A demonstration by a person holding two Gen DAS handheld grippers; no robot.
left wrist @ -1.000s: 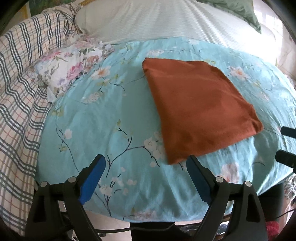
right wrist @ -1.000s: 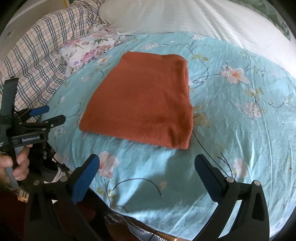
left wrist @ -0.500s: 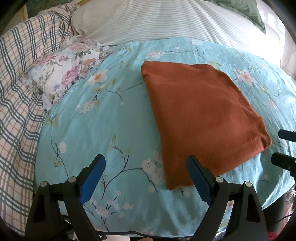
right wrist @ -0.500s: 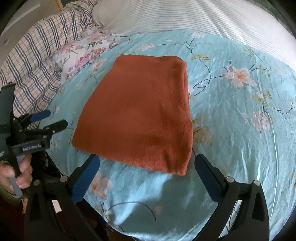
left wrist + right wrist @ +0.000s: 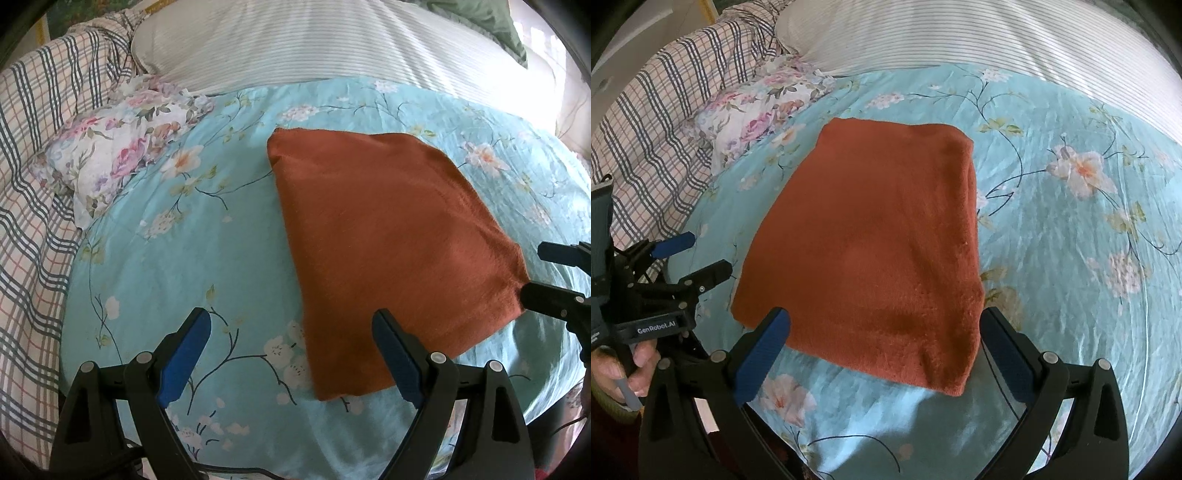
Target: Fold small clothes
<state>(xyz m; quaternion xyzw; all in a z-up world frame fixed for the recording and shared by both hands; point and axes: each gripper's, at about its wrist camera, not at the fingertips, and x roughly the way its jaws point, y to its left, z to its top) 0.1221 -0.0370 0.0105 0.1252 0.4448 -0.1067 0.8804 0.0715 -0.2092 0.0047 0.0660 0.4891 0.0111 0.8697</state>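
A rust-orange folded cloth point(image 5: 388, 236) lies flat on the turquoise floral bedsheet point(image 5: 192, 266); it also shows in the right wrist view point(image 5: 879, 251). My left gripper point(image 5: 291, 354) is open and empty, its right finger over the cloth's near left corner. My right gripper point(image 5: 886, 354) is open and empty, straddling the cloth's near edge. The right gripper shows at the right edge of the left wrist view point(image 5: 554, 273), beside the cloth's right corner. The left gripper shows at the left of the right wrist view point(image 5: 690, 258), held by a hand.
A floral pillowcase point(image 5: 118, 155) lies at the sheet's far left. A plaid blanket point(image 5: 29, 184) covers the left side. A white striped pillow point(image 5: 332, 40) lies behind. The sheet's near edge point(image 5: 332, 458) drops off just below the grippers.
Both grippers have moved forward toward the cloth, which now sits lower and larger in both views. Both stay open.
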